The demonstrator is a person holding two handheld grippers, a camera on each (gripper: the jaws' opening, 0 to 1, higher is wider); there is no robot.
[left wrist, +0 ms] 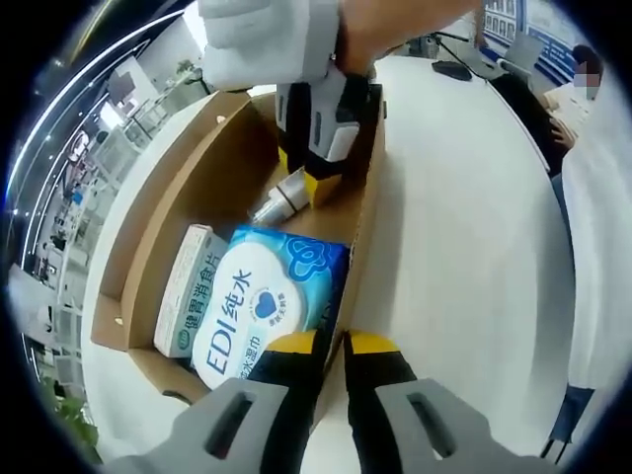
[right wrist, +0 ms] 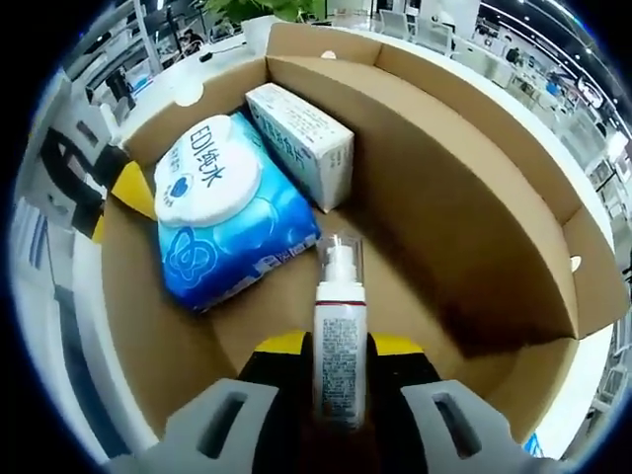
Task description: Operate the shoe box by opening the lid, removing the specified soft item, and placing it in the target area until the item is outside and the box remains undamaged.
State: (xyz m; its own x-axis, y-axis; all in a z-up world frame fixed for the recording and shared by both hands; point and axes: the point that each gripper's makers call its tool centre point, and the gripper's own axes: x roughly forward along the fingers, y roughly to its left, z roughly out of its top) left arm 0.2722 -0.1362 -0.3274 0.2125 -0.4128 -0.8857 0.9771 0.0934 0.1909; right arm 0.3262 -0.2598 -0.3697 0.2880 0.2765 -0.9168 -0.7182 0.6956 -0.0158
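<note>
**Open shoe box, spray bottle gripped inside**

Left gripper view: left gripper (left wrist: 331,348) low in the picture, its yellow-tipped jaws closed on the near side wall of the shoe box (left wrist: 158,212) — one jaw inside, one outside, only the thin cardboard between them. Box open, standing on a white tabletop (left wrist: 454,217). Inside, close to the jaws, a blue wet wipes pack (left wrist: 267,296) with a white round lid, lying flat. Just beside it, touching, a white and green medicine carton (left wrist: 186,288). Further in, the right gripper (left wrist: 321,138) reaching down into the box, held by a person's hand (left wrist: 395,25), with a white spray bottle (left wrist: 281,197) at its tip. Beyond the tabletop, a seated person (left wrist: 568,89) at a desk.

Right gripper view: right gripper (right wrist: 339,360) at the bottom, jaws closed on the spray bottle (right wrist: 339,346) — label part between the yellow tips, clear cap pointing away from the camera. Bottle over the brown box floor; cannot tell whether touching it. Ahead and to the left, the wet wipes pack (right wrist: 232,227), still inside the shoe box (right wrist: 474,178), with the medicine carton (right wrist: 301,143) touching its far edge. Left gripper (right wrist: 118,202) at the left wall of the box, yellow tip over the cardboard edge. Open flap on the right side, standing outward.
</note>
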